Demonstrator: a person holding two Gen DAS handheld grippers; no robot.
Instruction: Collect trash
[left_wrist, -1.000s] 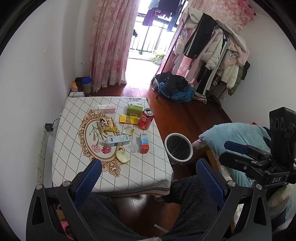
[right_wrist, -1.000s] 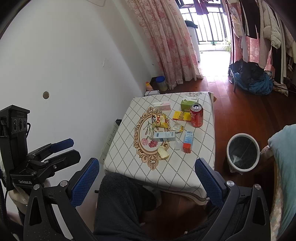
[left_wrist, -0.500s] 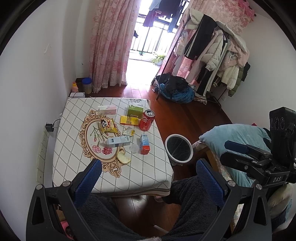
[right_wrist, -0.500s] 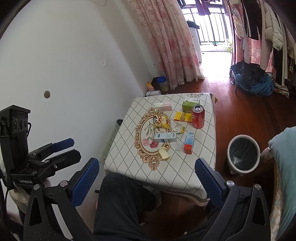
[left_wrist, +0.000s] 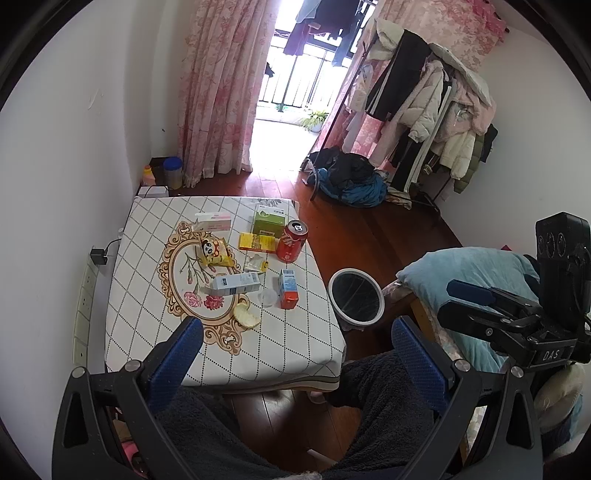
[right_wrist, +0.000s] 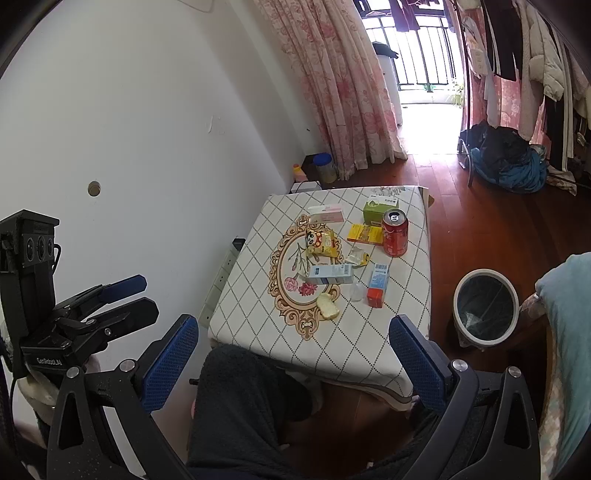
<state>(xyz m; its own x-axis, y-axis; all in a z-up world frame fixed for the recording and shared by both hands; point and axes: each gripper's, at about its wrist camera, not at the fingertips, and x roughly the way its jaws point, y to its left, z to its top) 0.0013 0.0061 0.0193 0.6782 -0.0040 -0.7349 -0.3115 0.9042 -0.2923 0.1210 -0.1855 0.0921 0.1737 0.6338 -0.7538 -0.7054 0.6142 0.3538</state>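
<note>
Trash lies on the low table (left_wrist: 147, 332) (right_wrist: 369, 347): a red can (left_wrist: 291, 242) (right_wrist: 394, 232), a yellow snack bag (left_wrist: 213, 252) (right_wrist: 321, 242), a blue-white box (left_wrist: 236, 284) (right_wrist: 330, 273), an orange-blue carton (left_wrist: 288, 293) (right_wrist: 377, 286), a bitten pale food piece (left_wrist: 246, 316) (right_wrist: 328, 311), and green (left_wrist: 269, 220), yellow (left_wrist: 258, 242) and pink (left_wrist: 214, 223) boxes. A white bin (left_wrist: 356, 297) (right_wrist: 484, 306) with a dark liner stands on the floor right of the table. My left gripper (left_wrist: 299, 354) and right gripper (right_wrist: 293, 354) hover open and empty, short of the table's near edge.
A person's dark-trousered knees fill the foreground under both grippers. A blue cushion (left_wrist: 472, 269) lies to the right of the bin. A clothes rack (left_wrist: 424, 110) and a pile of dark clothes (left_wrist: 351, 181) stand beyond, with pink curtains (left_wrist: 218, 92) and a white wall on the left.
Both views have drifted only slightly. Nothing on the table has moved, and both grippers stay open and empty.
</note>
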